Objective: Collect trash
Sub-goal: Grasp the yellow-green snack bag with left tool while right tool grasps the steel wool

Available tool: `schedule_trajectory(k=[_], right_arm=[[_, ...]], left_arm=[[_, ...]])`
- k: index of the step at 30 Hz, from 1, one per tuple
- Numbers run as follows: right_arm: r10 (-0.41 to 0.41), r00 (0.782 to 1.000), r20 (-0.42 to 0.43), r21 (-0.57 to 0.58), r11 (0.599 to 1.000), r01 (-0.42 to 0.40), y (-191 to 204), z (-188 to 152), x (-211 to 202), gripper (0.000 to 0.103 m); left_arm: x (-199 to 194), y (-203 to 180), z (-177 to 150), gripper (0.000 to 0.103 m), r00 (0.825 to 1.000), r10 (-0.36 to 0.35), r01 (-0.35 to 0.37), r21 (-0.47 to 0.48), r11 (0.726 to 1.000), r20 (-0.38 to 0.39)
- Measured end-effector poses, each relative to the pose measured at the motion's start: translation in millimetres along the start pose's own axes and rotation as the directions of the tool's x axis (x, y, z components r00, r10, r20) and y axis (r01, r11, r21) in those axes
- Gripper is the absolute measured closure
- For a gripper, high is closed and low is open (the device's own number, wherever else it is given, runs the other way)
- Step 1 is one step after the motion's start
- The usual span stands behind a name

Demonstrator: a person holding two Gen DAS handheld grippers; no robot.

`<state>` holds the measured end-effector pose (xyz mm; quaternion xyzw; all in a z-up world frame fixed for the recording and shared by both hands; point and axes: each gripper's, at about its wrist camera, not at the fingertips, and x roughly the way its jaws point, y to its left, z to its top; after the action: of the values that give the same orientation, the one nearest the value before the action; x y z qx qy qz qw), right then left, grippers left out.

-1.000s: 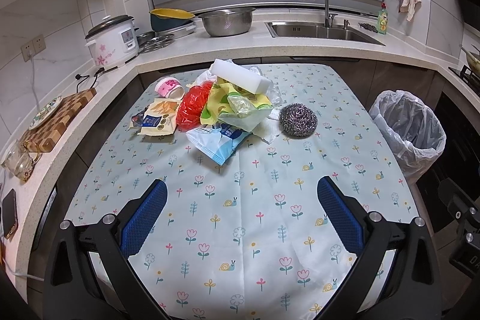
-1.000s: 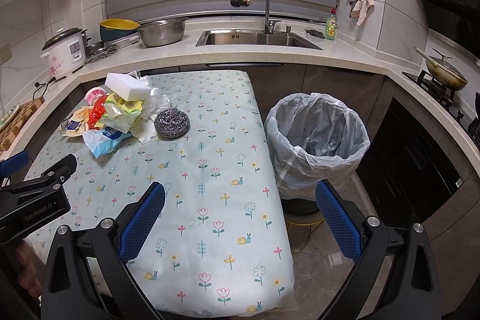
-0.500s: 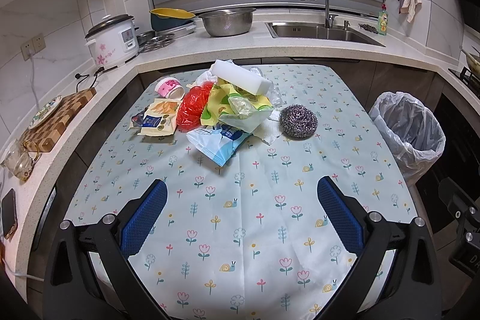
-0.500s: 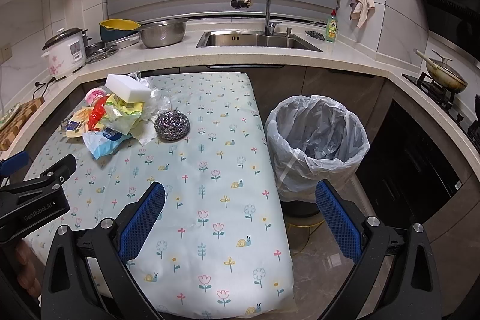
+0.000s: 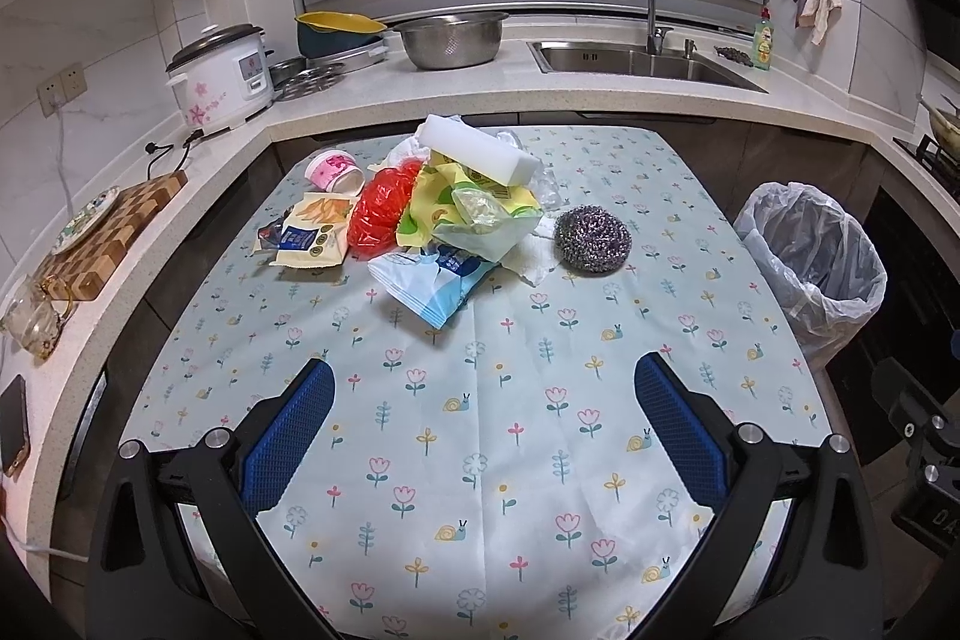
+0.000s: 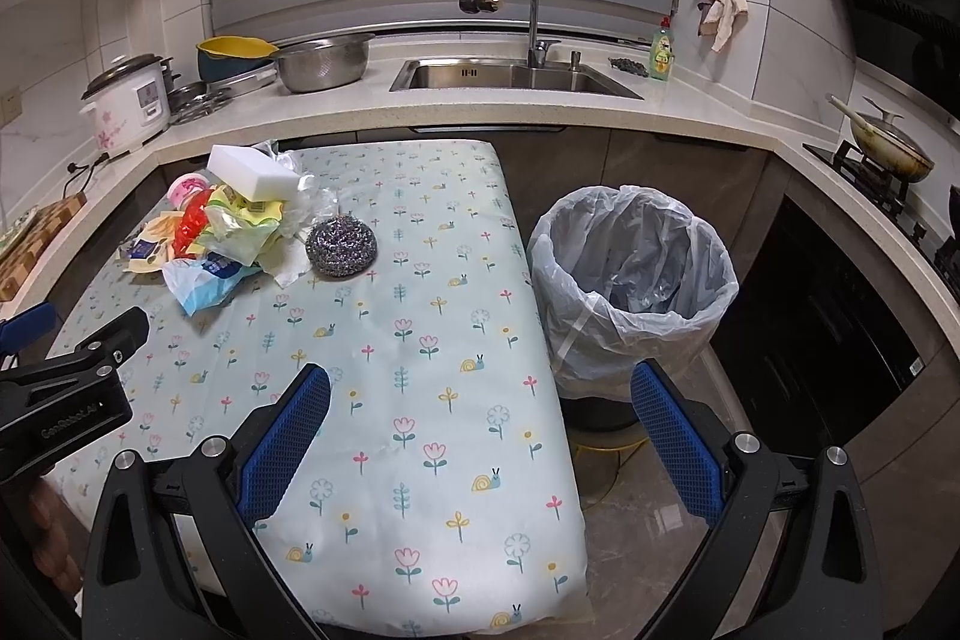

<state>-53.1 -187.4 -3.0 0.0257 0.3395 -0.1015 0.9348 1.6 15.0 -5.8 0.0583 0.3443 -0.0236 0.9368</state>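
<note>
On the flowered tablecloth (image 5: 480,400), the trash pile (image 5: 432,214) sits toward the far left, with the steel wool scourer (image 5: 592,240) touching its right edge. The left gripper (image 5: 480,430) hovers above the near cloth, blue ribbed pads spread wide and empty. The right gripper (image 6: 480,436) hangs over the cloth's right edge, fingers likewise parted, holding nothing.

Only the right wrist view looks down into the bin (image 6: 633,274), lined with thin translucent plastic, standing on the floor just right of the cloth. Only the left wrist view shows the checkered wooden board (image 5: 102,232).

A white foam block (image 5: 477,151) tops the pile, above crinkled yellow-green wrappers (image 5: 462,208), red mesh (image 5: 384,214), a glossy blue pouch (image 5: 432,280) and a pink paper cup (image 5: 334,171).
</note>
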Motion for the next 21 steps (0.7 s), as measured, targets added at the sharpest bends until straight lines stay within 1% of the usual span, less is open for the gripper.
schedule_trajectory(k=[6,11,16,21], right_arm=[[-0.001,1.000,-0.003,0.000,1.000,0.001,1,2,9,0.007],[0.008,1.000,-0.011,-0.012,1.000,-0.008,12,7,24,0.007],[0.030,0.999,-0.015,-0.024,0.999,-0.030,26,18,46,0.007],[0.070,0.997,-0.030,-0.022,0.997,-0.071,42,31,77,0.007]], left_arm=[[8,2,3,0.007,0.999,-0.019,0.019,-0.020,1.000,-0.026],[20,12,6,0.007,0.999,-0.016,0.014,-0.040,0.999,-0.049],[37,23,12,0.007,0.998,0.000,-0.002,-0.041,0.999,-0.059],[60,37,25,0.007,0.997,-0.004,0.000,-0.049,0.999,-0.083]])
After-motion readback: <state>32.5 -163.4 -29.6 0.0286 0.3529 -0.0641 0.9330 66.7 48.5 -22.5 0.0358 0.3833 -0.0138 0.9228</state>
